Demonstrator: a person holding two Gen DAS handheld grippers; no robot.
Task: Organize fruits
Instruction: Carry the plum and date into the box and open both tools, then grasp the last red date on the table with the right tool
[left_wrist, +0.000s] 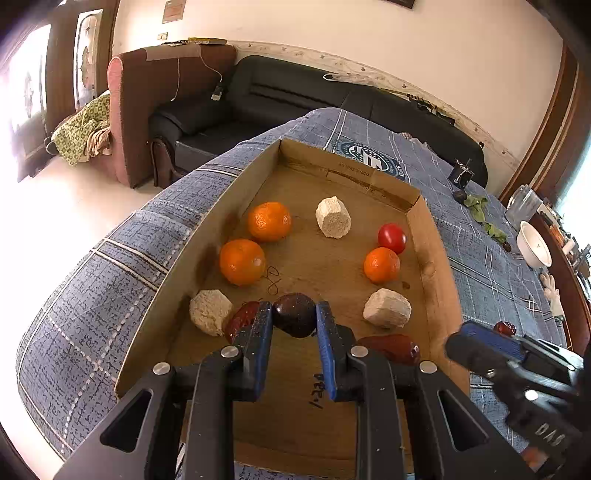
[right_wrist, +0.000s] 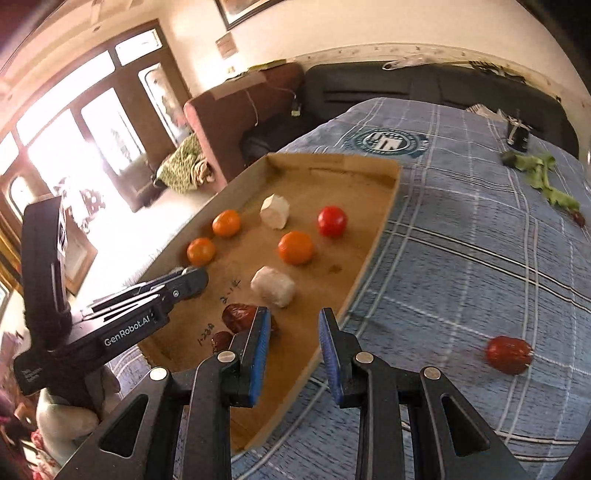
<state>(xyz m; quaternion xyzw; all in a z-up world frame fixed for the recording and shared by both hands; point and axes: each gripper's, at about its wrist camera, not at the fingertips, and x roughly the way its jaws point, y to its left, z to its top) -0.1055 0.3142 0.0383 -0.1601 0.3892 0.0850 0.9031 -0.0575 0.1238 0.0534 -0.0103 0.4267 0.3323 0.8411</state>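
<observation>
The left gripper (left_wrist: 294, 320) clamps a dark purple, speckled round fruit (left_wrist: 294, 314) low over the near end of the shallow brown cardboard tray (left_wrist: 436, 266). Wrinkled red dates (left_wrist: 242, 319) and a white foam chunk (left_wrist: 210, 312) crowd its left. The right gripper (right_wrist: 295, 330) is closed and empty over the tray's right edge. One red date (right_wrist: 509, 353) lies on the blue checked cloth (right_wrist: 480, 258).

A black sofa (left_wrist: 295, 96) and brown armchair (left_wrist: 147, 110) stand behind the blue plaid cloth (right_wrist: 480, 258).
</observation>
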